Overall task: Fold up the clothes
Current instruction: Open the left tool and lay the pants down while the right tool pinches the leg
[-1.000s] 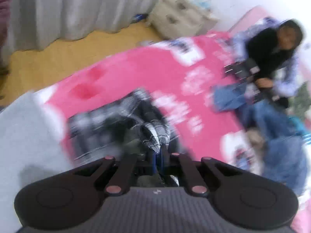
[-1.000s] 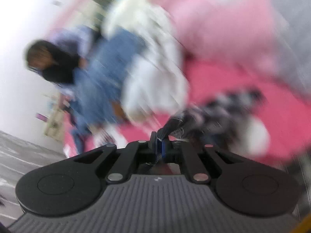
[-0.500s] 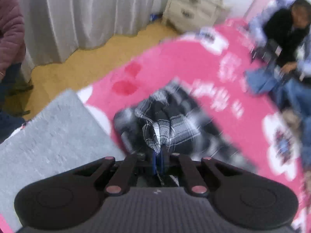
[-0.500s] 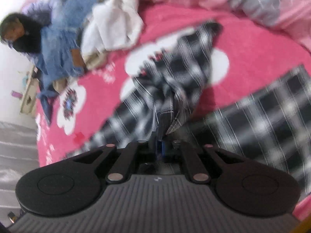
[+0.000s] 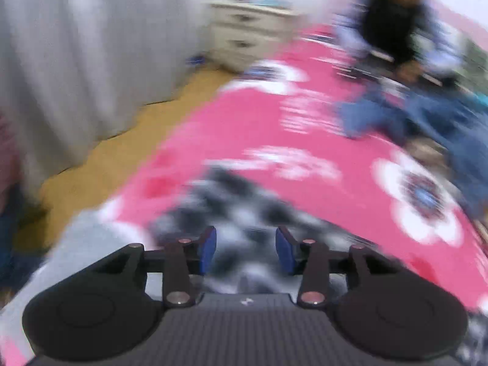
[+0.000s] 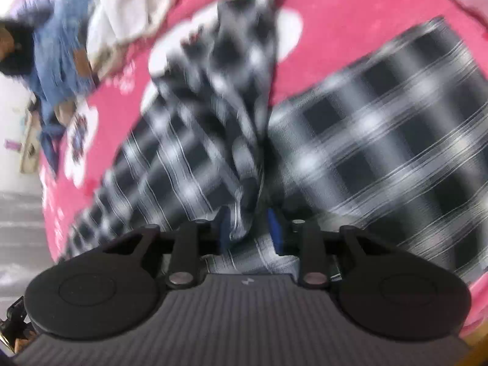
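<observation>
Item one: my left gripper point(image 5: 245, 250), jaws opening, blue pads point(image 5: 208, 249) apart with nothing pinched between them — the black-and-white plaid shirt point(image 5: 235, 210) lies blurred just beyond and below the tips. Item two: my right gripper point(image 6: 250, 228), jaws opening as well; a bunched fold of the same plaid shirt point(image 6: 213, 140) stands up between the pads, though I cannot tell whether they touch it. The shirt sprawls across the pink bedspread point(image 6: 344, 30) with white flower shapes, one broad flat panel to the right, a twisted ridge running away up the middle. Further stock: a heap of blue denim and white clothes point(image 6: 122, 9) at the far side of the bed; a seated person point(image 5: 396, 21) in dark top beside it; a cream dresser point(image 5: 244, 33); grey curtains point(image 5: 79, 61); wooden floor point(image 5: 128, 149).
</observation>
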